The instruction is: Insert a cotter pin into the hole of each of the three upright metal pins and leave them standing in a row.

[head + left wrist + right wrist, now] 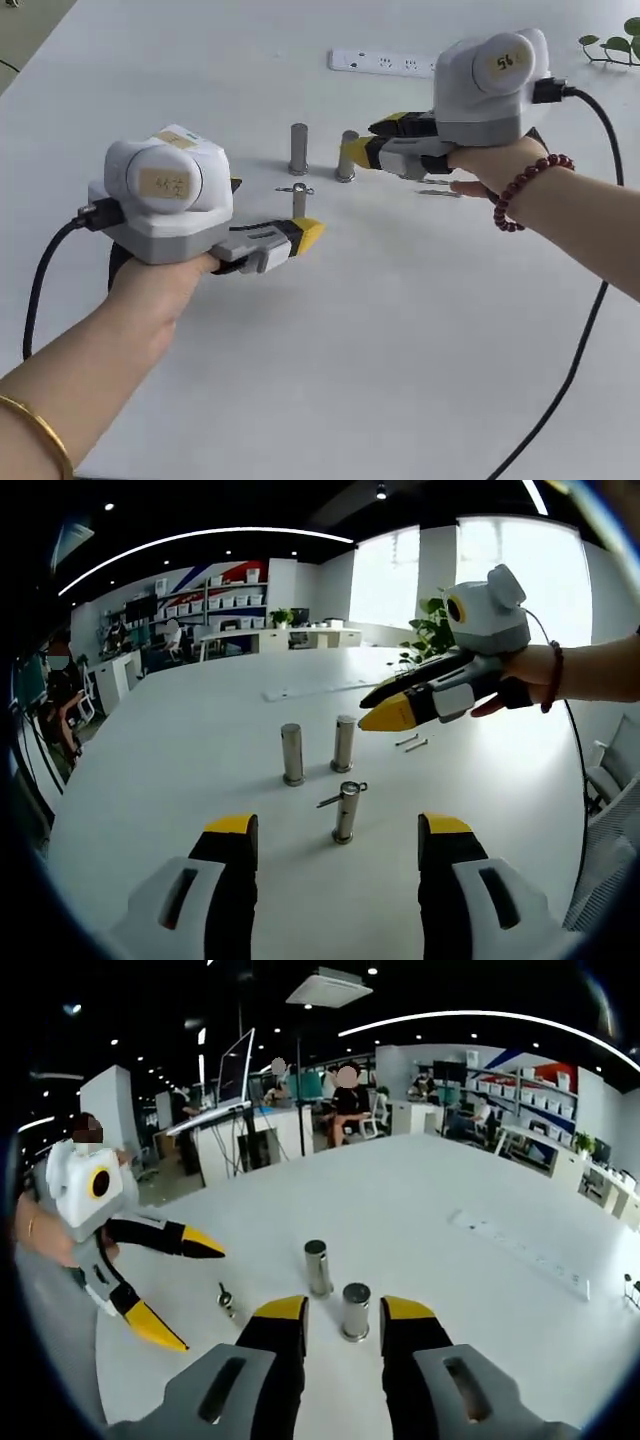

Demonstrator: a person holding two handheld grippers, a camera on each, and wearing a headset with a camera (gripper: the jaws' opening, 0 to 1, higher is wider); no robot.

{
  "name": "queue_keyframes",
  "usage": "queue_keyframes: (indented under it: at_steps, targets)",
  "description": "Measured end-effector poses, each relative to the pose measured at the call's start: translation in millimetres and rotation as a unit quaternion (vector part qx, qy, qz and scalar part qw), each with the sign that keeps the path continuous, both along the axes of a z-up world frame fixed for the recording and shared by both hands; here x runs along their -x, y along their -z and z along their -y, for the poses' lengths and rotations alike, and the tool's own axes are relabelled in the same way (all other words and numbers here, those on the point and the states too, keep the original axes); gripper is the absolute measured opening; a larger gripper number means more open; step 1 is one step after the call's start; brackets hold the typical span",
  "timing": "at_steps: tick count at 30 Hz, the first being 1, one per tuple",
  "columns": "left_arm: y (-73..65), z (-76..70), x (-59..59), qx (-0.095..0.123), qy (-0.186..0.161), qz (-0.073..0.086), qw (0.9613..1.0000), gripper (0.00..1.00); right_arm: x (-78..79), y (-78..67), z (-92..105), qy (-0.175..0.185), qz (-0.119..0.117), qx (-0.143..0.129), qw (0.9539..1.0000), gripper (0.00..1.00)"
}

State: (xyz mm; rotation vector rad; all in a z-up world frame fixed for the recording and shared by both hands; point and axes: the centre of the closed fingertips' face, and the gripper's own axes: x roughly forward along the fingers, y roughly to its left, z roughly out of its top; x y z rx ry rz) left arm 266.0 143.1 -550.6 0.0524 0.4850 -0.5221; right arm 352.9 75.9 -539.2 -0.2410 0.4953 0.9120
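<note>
- State: the right hand-held gripper (345,1310) is spread. Its jaws bracket a bare metal pin (346,157) with a narrow gap on each side, and contact cannot be confirmed. The left hand-held gripper (338,827) is spread wide and holds nothing. The fitted metal pin (346,815) stands just ahead, between its jaw tips.
- Hazard, tipping: the bare metal pin is a slim upright cylinder on a narrow base. An off-centre closure or a sideways push would likely topple it on the smooth white bench (420,330).
- Hazard, collision: the second bare pin (318,1265) stands just beyond the right hand-held gripper's left jaw tip (within reach of a sweeping jaw). A strike would break the row.
- Hazard, dislodging: the inserted cotter pin (338,796) projects from both sides of the fitted metal pin. A closing jaw could catch its looped head and pull it out.
- Hazard, pickup: two loose cotter pins (411,743) lie flat beside the right hand-held gripper. Thin wire on a slick surface will probably slide rather than lift.
- Materials: the pins are grey brushed metal with dull reflections. The jaw tips are yellow and tapered, and the housings are matte grey plastic.
</note>
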Motion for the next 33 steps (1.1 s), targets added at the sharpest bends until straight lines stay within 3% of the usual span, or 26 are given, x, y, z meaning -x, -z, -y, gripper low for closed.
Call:
queue_keyframes:
  at_steps: [7, 13, 20, 25, 29, 33]
  targets:
    - [-9.6, 0.0, 10.9, 0.013, 0.008, 0.001, 0.9999, 0.75, -15.5, 13.0, -5.8, 0.007, 0.0, -0.002, 1.0, 0.2]
    - [-17.8, -0.1, 18.2, 0.024, 0.012, 0.004, 0.9996, 0.84, -16.7, 20.2, -11.4, -0.001, 0.002, 0.01, 0.9999, 0.14]
    - [-12.1, 3.3, 30.8, 0.008, 0.031, 0.0, 0.9995, 0.95, -18.4, 23.6, -10.3, 0.002, 0.001, 0.013, 0.9999, 0.1]
    - [-13.4, 5.4, 31.7, 0.014, 0.034, 0.003, 0.9993, 0.99, -19.7, 24.9, -9.8, 0.004, 0.001, 0.007, 1.0, 0.09]
    - [-21.9, 8.4, 32.8, 0.022, 0.037, 0.021, 0.9989, 0.99, -20.2, 24.8, -10.4, 0.004, 0.002, 0.004, 1.0, 0.08]
    - [-20.0, 8.1, 36.1, 0.025, 0.037, 0.014, 0.9989, 0.99, -20.5, 24.4, -9.5, 0.007, 0.004, 0.006, 1.0, 0.08]
